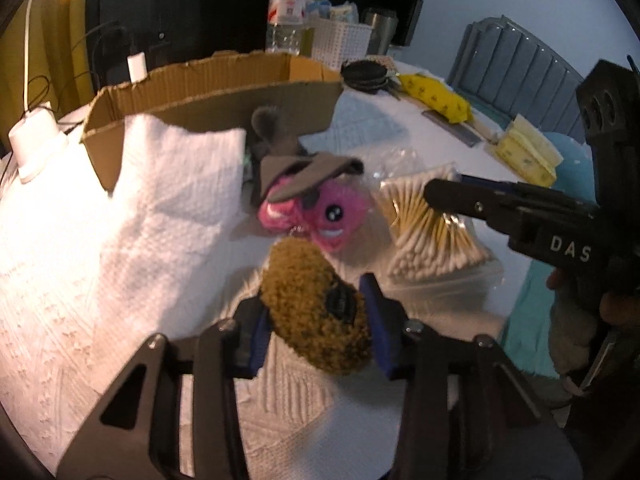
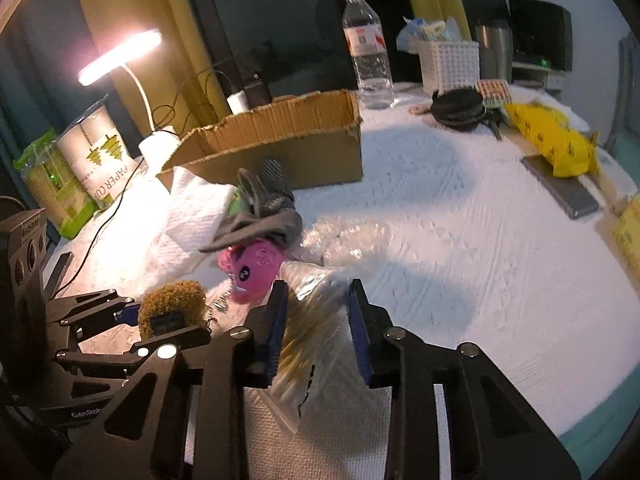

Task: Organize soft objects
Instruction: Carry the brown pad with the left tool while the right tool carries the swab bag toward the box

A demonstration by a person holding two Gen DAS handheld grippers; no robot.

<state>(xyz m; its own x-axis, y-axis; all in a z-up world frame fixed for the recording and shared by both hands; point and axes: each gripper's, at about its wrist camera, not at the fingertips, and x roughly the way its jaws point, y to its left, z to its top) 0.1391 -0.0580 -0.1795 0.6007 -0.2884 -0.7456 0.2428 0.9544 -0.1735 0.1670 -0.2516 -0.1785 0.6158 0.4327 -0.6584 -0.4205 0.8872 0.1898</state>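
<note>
The brown fuzzy toy (image 1: 316, 304) was pinched between the left gripper (image 1: 320, 320) fingers, low centre of frame. The right gripper (image 2: 316, 324) was spread around the cotton swab bag (image 2: 312, 320). A steady carry to the cardboard box (image 1: 208, 92), upper left, was probably best.

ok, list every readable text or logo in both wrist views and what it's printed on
"DAS" – white letters on the right gripper body, left wrist view.
"PAPER CU", cut off – on the white cup sleeve with green tree logos.
"GenRob", cut off – on the left gripper body, bottom left of the right wrist view.
Water bottle label: red and white print, too blurred to read.
Yellow packet: dark marks, unreadable.
</note>
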